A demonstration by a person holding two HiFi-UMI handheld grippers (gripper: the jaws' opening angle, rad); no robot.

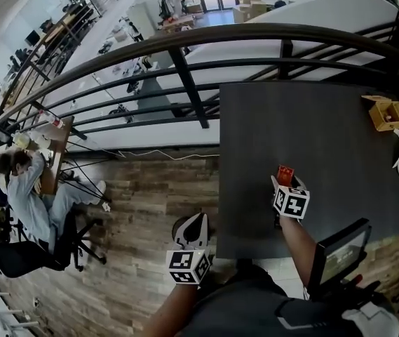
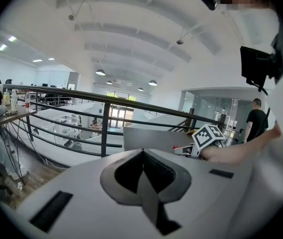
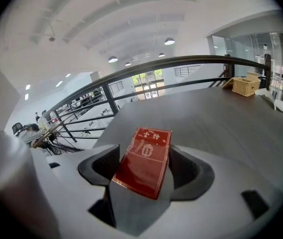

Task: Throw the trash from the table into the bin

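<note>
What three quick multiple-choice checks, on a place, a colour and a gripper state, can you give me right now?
1. On the table, the cardboard box sits: A at the near edge; B at the far right; C at the left edge.
2. The packet in the right gripper is: A red; B blue; C green.
3. The left gripper is: A open over the box; B shut on a packet; C shut and empty.
Key: B, head view shows it near the far right corner; A, red shows between the jaws; C, its jaws meet with nothing between.
</note>
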